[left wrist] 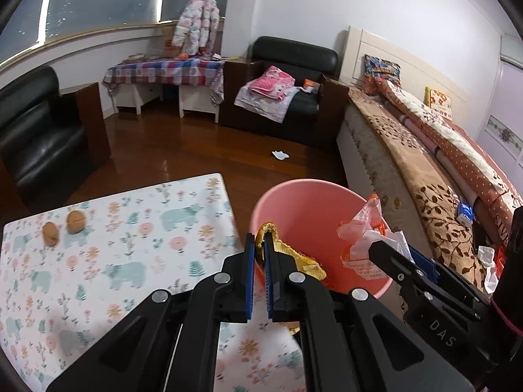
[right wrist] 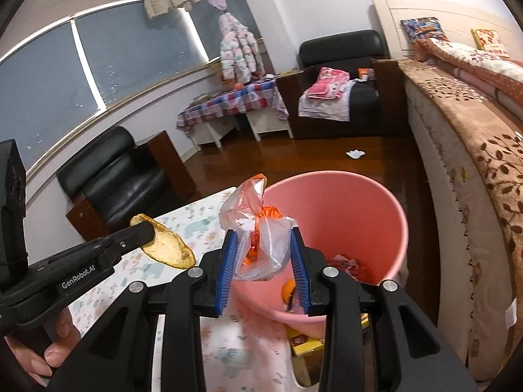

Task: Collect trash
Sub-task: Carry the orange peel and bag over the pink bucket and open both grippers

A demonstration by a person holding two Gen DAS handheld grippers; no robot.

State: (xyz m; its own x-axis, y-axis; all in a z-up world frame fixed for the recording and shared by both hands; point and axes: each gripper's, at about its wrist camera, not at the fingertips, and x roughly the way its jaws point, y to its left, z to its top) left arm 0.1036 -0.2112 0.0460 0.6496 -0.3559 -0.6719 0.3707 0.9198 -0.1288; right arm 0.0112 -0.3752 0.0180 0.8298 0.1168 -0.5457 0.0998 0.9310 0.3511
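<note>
My left gripper (left wrist: 260,238) is shut on a yellow-brown fruit peel (left wrist: 294,254) and holds it over the near rim of the pink bin (left wrist: 313,202). The peel also shows in the right wrist view (right wrist: 170,245), pinched by the left gripper (right wrist: 142,228). My right gripper (right wrist: 263,232) is shut on a crumpled clear plastic bag with orange inside (right wrist: 258,228), held above the pink bin's (right wrist: 359,215) near left rim. In the left wrist view the bag (left wrist: 369,228) hangs over the bin's right side. Some trash lies in the bin.
A small table with a floral bear cloth (left wrist: 130,228) holds two brown walnuts (left wrist: 62,225). White paper (left wrist: 280,154) lies on the wooden floor. A bed (left wrist: 425,176) stands right of the bin. Black armchairs (left wrist: 42,137) stand at the left and back.
</note>
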